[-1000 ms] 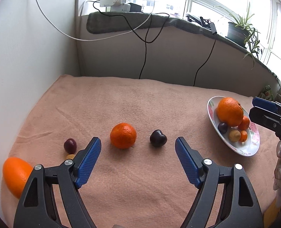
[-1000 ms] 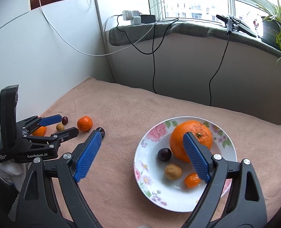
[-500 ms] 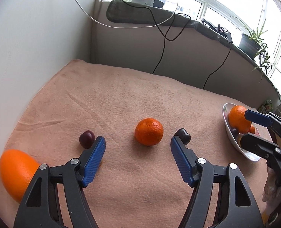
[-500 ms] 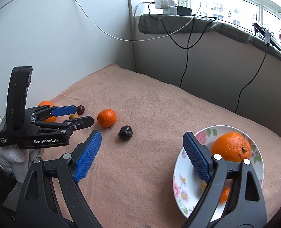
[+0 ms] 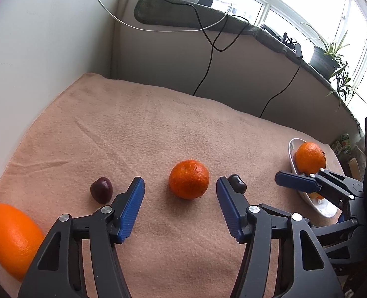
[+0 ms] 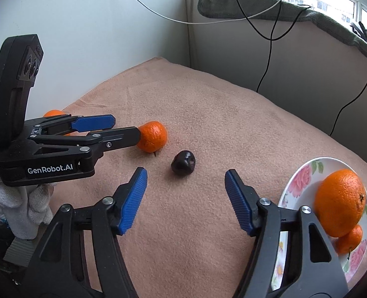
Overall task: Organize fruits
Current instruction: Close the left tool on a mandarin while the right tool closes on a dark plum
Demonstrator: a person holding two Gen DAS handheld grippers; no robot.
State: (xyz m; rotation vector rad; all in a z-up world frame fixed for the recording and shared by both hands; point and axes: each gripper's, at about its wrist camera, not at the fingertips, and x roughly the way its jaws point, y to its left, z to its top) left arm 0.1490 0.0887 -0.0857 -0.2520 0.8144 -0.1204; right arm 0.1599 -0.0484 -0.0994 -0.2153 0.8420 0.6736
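- Left gripper [image 5: 179,208] spread wide, empty, bracketing the mandarin [image 5: 189,179] at 12 o'clock, likely for pickup.
- Right gripper [image 6: 184,200] gaping too, empty, aimed at the dark plum [image 6: 183,162] at 12.
- Plate [image 6: 299,181] waiting at 3 o'clock, presumably the destination.

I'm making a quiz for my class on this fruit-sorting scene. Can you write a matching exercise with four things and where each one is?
Things:
1. small orange mandarin
2. dark heart-shaped plum
3. large orange
4. dark red round plum

Places:
A. on the white floral plate
B. ahead of the open left tongs, on the peach towel
C. left of the left tongs, on the towel
D. ahead of the open right tongs, on the towel

Pairs: 1-B, 2-D, 3-A, 4-C
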